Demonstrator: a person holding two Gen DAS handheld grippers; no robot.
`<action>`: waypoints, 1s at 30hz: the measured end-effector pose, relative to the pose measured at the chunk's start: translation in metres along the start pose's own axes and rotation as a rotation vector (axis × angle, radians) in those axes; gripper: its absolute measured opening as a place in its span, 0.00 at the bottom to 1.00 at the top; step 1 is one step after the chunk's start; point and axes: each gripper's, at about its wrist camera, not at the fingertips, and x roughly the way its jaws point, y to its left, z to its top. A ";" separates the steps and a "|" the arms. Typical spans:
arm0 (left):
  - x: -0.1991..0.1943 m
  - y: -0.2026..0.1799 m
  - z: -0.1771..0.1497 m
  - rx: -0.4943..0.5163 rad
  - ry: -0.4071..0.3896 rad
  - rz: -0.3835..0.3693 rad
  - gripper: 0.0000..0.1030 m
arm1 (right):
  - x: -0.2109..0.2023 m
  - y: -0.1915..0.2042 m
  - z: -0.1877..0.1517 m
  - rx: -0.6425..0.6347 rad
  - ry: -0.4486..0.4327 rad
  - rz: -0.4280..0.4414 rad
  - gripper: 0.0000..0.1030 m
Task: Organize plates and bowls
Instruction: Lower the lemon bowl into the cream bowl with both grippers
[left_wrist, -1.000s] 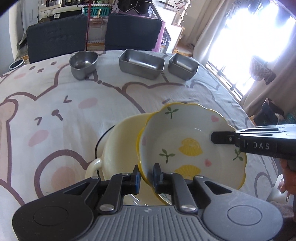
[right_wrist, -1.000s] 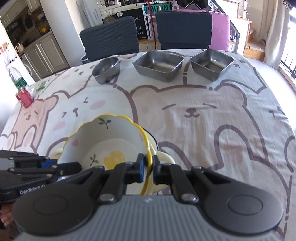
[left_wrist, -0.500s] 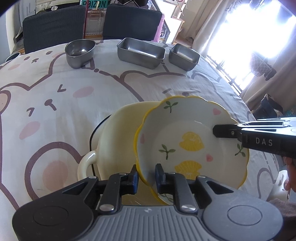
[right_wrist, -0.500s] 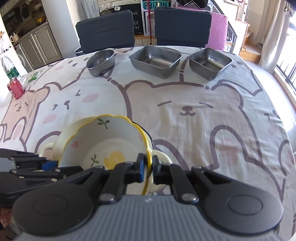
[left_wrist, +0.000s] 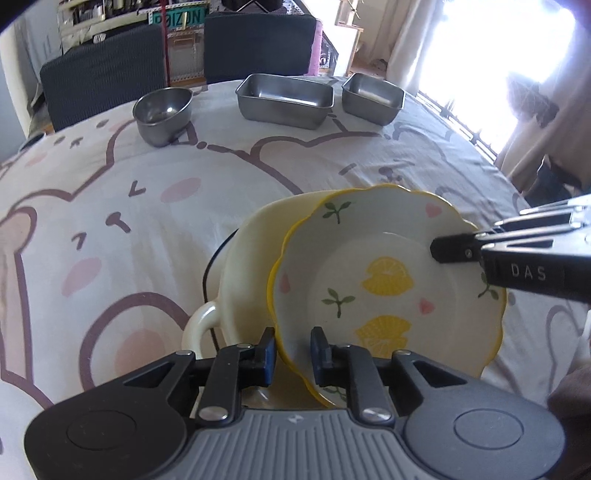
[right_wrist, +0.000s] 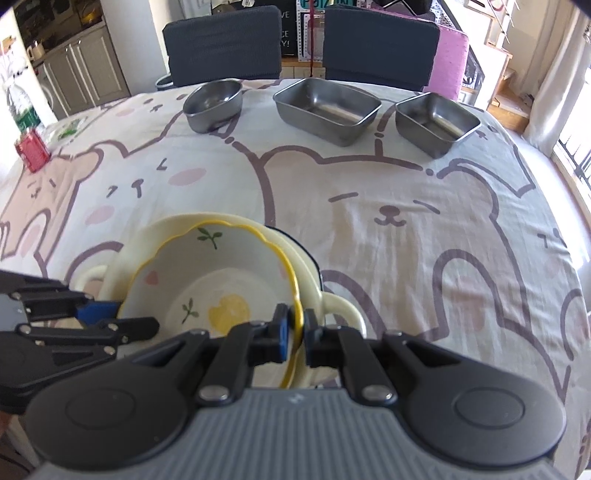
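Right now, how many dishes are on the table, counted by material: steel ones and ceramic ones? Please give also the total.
Steel: 3, the round bowl, the long tray and the square tray
Ceramic: 2, the lemon bowl and the cream dish with handles under it
Total: 5

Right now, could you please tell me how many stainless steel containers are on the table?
3, in a row at the far edge: a rounded bowl on the left, a large rectangular pan in the middle, a smaller square pan on the right.

Blown-out window (left_wrist: 491, 55) glare, fisheye-bent edges
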 end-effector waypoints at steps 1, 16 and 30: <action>0.000 0.002 0.000 -0.007 0.001 -0.008 0.20 | 0.000 0.000 0.001 0.001 0.000 0.002 0.10; -0.006 0.006 0.000 0.011 0.002 -0.001 0.19 | 0.015 -0.005 0.001 0.040 0.062 0.042 0.12; -0.008 0.018 0.002 -0.053 0.017 -0.035 0.19 | 0.024 -0.010 0.006 0.085 0.082 0.088 0.12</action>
